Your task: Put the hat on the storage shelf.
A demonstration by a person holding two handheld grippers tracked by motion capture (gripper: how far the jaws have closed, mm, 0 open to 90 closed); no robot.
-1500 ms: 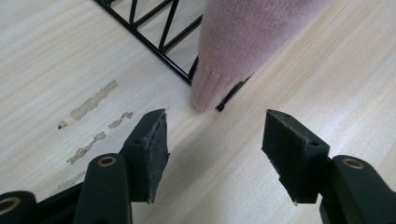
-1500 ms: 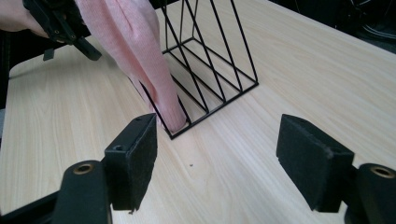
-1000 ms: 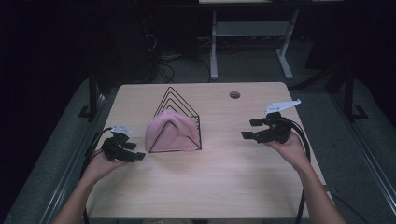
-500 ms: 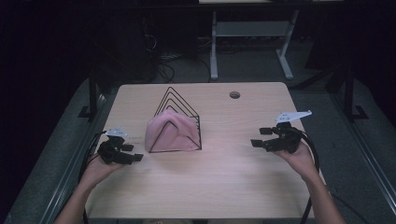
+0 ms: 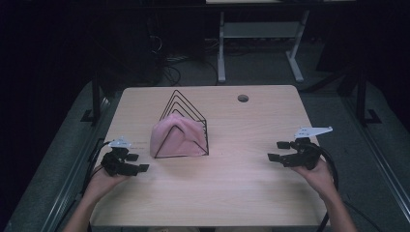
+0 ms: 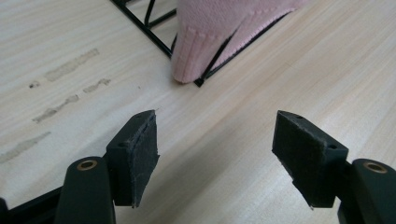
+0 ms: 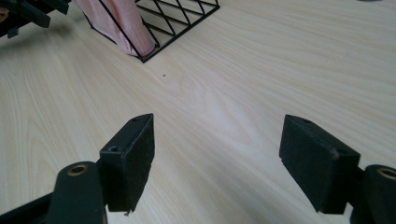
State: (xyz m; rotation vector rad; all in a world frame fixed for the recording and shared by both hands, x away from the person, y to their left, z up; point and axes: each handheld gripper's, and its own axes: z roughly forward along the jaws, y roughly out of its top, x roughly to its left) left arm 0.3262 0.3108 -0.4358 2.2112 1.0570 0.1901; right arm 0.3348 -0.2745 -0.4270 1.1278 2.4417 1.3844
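Writing or labels cannot be made out anywhere, perhaps for the dim light. The left gripper (image 5: pixel 131 162) rests low on the table (image 5: pixel 241 188), its jaws having just been opening, nothing between them. The right gripper (image 5: pixel 277 151) hovers spread and empty. The pink cloth (image 5: pixel 175 139) hangs on the wire rack (image 5: pixel 186 104), just beside the left gripper.

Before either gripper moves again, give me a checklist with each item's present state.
1. Left gripper open, nothing between its pads: ok; its jaws have just been opening.
2. Right gripper open and empty: ok.
3. Pink cloth draped over the wire rack: ok.
4. Rack standing upright on the table: ok.
5. Both grippers apart from cloth and rack: ok.
6. Cloth hanging evenly on the rack's far side: cannot tell.
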